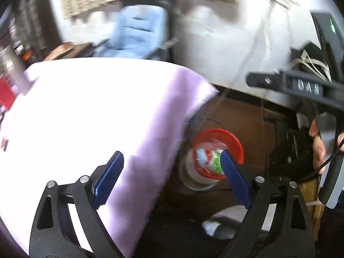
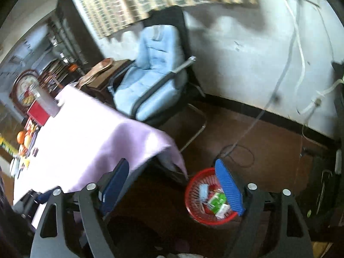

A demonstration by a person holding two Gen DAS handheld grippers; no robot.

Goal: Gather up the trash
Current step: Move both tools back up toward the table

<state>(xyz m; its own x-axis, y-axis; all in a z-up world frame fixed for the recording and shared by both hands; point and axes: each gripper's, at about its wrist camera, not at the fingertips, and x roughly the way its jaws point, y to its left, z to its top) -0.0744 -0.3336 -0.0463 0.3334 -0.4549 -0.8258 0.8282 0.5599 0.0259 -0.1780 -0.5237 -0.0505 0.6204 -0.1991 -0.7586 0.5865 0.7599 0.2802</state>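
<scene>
Beside the red basket (image 2: 209, 200), on dark floor just past the hanging corner of the pink tablecloth (image 2: 90, 133): wrappers (image 2: 217, 202) in green, white and pale blue, piled inside. Above the basket, both claws. Left gripper (image 1: 172, 178): blue pads spread wide, nothing between. Right gripper (image 2: 172, 185): likewise wide, empty. Behind the basket, well apart, a light blue chair (image 2: 152, 73) against the white wall. At the left view's right edge, a hand (image 1: 320, 144) on the other tool's handle.

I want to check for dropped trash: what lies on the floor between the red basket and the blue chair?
In the right wrist view only bare brown floor and a thin looped cable lie between the red basket and the blue chair.
</scene>
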